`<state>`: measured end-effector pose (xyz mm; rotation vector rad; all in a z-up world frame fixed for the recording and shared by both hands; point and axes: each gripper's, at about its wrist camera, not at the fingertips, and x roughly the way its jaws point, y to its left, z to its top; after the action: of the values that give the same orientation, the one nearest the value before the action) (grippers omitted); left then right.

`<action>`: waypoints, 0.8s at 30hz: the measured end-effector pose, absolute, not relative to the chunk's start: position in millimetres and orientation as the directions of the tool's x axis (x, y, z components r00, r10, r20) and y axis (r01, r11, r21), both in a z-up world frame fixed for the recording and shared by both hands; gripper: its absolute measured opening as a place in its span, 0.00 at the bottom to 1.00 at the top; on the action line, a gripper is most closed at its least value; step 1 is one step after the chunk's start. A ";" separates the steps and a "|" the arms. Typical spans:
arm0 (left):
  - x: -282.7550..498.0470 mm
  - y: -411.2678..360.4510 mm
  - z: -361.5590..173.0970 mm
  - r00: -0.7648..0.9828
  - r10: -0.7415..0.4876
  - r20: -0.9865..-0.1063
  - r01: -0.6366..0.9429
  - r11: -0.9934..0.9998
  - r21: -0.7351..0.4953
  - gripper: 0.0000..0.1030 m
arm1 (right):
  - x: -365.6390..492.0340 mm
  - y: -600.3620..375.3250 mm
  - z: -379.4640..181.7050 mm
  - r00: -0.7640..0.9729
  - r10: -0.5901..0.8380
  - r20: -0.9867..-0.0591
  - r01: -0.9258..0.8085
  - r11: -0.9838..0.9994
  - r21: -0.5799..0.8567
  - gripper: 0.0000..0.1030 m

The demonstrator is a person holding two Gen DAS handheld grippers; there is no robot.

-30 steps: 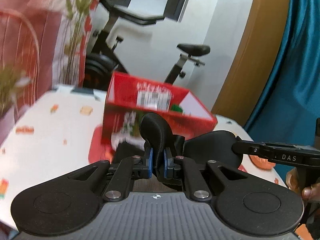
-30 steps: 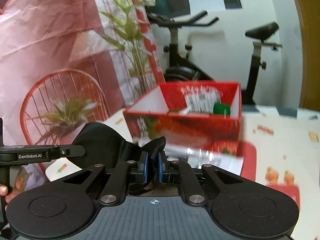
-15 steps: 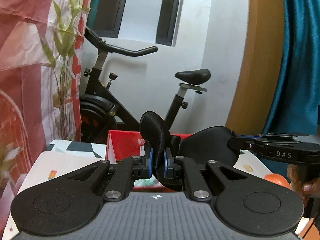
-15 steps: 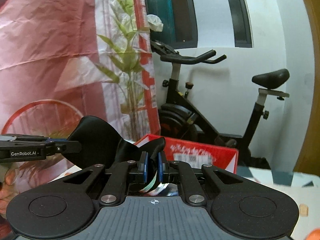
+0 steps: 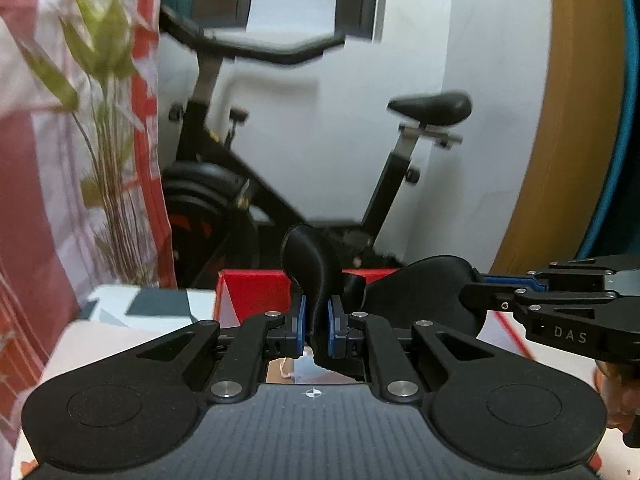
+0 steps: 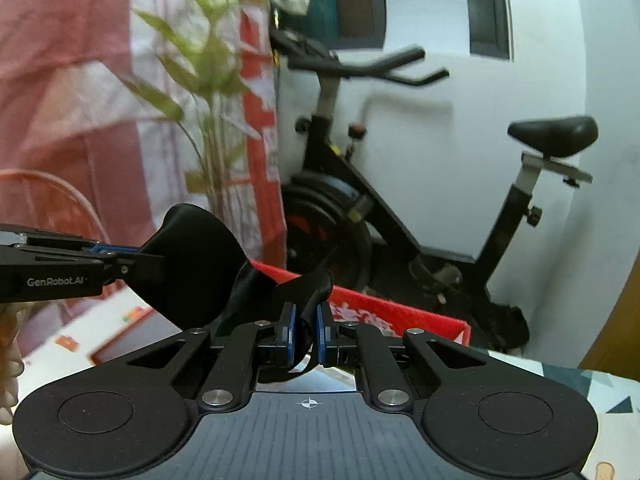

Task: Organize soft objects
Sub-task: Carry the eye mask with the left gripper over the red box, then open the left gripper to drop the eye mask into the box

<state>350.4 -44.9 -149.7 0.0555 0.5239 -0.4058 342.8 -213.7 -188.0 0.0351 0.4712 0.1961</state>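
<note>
A black soft eye mask [image 5: 416,292] is held between both grippers, raised above the table. My left gripper [image 5: 316,326] is shut on one end of the mask. My right gripper [image 6: 305,338] is shut on the other end; the mask's padded part [image 6: 196,264] spreads to the left in the right wrist view. Each gripper shows in the other's view: the right one [image 5: 472,292] at the right edge, the left one [image 6: 156,260] at the left edge. A red cardboard box [image 5: 256,296] stands on the table just beyond the mask.
An exercise bike [image 6: 400,216] stands behind the table against a white wall. A potted green plant [image 5: 108,140] and a pink-red curtain [image 6: 60,80] are at the left. The table has a patterned white cloth [image 5: 120,332]. A blue curtain [image 5: 628,120] hangs at the right.
Both grippers have lifted with the mask and tilted upward. The red box has dropped low in both views and more of the bike and wall shows.
</note>
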 end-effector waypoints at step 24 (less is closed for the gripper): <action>417.7 -65.7 -214.8 0.592 -0.315 -0.742 0.438 0.898 -0.031 0.16 | 398.2 -213.7 -262.3 0.706 0.149 -0.693 -0.098 0.989 0.113 0.13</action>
<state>417.7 -65.7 -214.8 0.1612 0.8293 -0.4402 398.2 -213.7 -262.3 0.0688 0.7755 0.1377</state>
